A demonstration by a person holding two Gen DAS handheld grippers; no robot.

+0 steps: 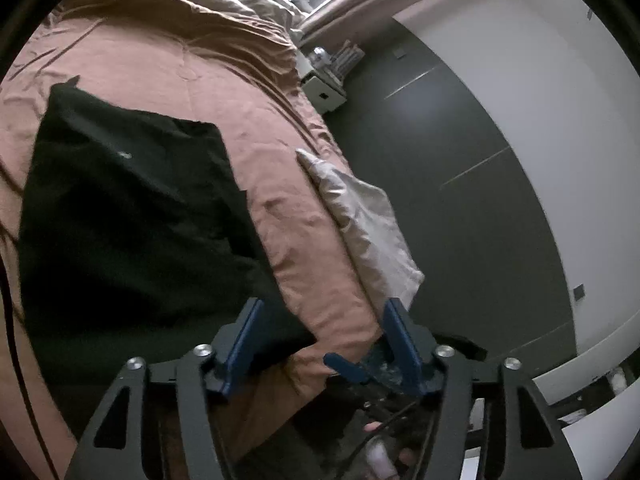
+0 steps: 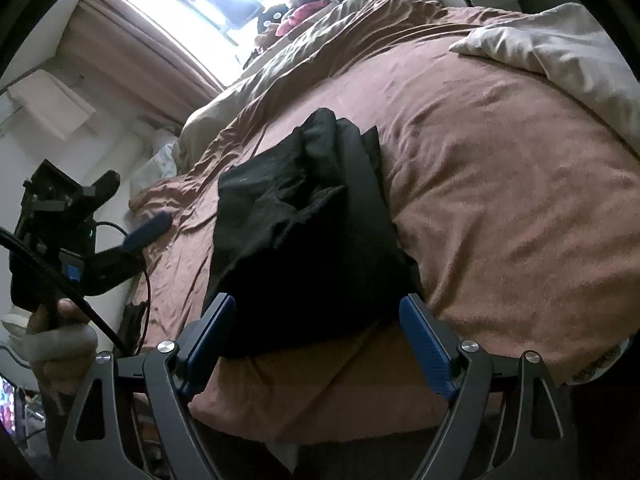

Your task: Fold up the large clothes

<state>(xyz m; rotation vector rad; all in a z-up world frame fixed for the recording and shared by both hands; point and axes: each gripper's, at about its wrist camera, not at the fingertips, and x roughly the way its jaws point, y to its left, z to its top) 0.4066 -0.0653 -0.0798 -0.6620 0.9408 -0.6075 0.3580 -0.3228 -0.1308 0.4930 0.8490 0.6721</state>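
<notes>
black garment lies folded on the bed, both tongs open

your left tongs (image 1: pixel 320 332) stand with the blue pads apart and nothing pressed between them; the near corner of the black garment (image 1: pixel 132 216) sits just ahead of the left pad, and the pink duvet (image 1: pixel 224 60) shows through the gap. your right tongs (image 2: pixel 316 336) stand wide, the pads clear on either side of the garment's near edge, not gripping it.

the black garment (image 2: pixel 304 232) lies in a rough, bunched fold on the pink duvet (image 2: pixel 500 208) of the bed, close to the near edge. its far end is rumpled into a few thick ridges; the near part lies flatter.

in the right wrist view you can see your left hand (image 2: pixel 60 340) wrapped round the handle of the other tool at the left side, off the bed's edge, with a cable running from it. a pale pillow (image 2: pixel 568 52) rests on the duvet at the far right, well apart from the garment. in the left wrist view the dark floor (image 1: pixel 460 168) and a white wall (image 1: pixel 540 60) run beside the bed.
</notes>
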